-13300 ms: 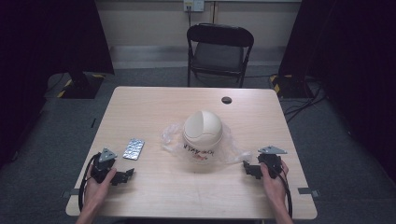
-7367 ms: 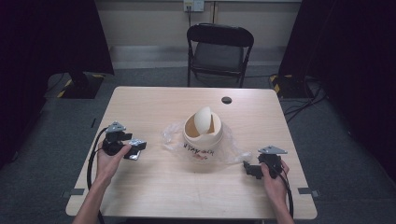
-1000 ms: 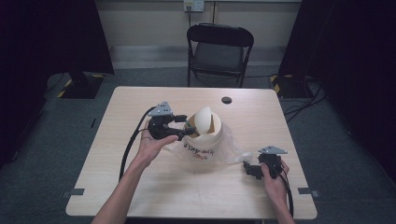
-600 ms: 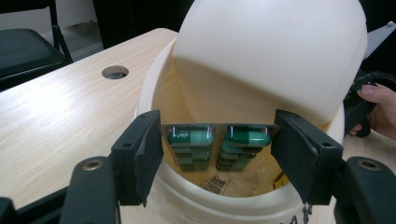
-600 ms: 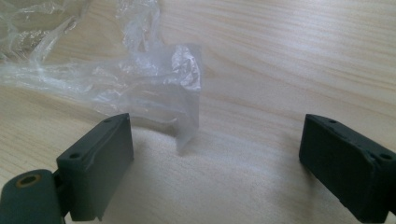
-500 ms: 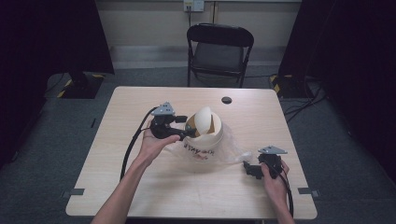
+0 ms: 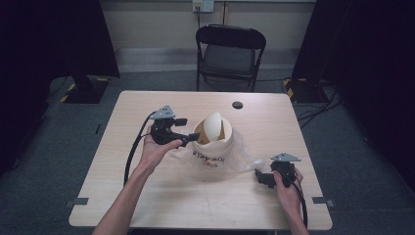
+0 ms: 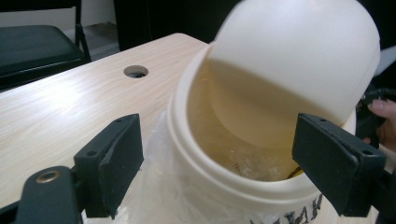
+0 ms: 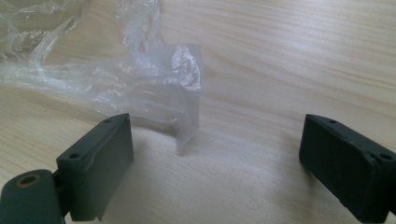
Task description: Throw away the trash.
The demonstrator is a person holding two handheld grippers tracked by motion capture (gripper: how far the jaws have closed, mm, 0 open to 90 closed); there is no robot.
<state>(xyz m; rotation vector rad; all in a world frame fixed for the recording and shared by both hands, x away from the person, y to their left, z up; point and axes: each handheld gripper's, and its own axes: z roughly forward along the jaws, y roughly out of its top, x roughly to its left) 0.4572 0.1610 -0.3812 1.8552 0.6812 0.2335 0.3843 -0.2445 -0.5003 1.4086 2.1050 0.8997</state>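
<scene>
Pale wood grain covers the surface [image 7: 147, 196] that takes up the middle of my high view, with a small dark round hole [image 7: 237, 105] near its far edge, just above centre frame. Beyond it, at the top centre, a black folding chair [image 7: 230, 54] stands on grey carpet against a light wall. At the centre of the surface I see a cream bin [image 7: 211, 152] with dark lettering on its side; its domed swing lid [image 7: 214, 126] is tipped so the opening faces the left of the frame. Crumpled clear plastic [image 7: 244, 159] lies under and around the bin's base, spreading toward the lower right. My left hand-held gripper [image 7: 193, 138] is just left of the bin, its tips right at the rim of the opening; in the left gripper view its jaws stand wide apart, one on each side of the bin's mouth, with nothing between them, and something glossy lies at the bottom inside, too blurred for me to name. My left hand [image 7: 156, 149] holds it from below, and its black cable loops down along the forearm. My right hand-held gripper [image 7: 259, 177] rests on the surface at the lower right, near the plastic's edge; in the right gripper view its jaws are also spread apart and hold nothing, with a flap of the clear film standing on the wood just ahead of them.
</scene>
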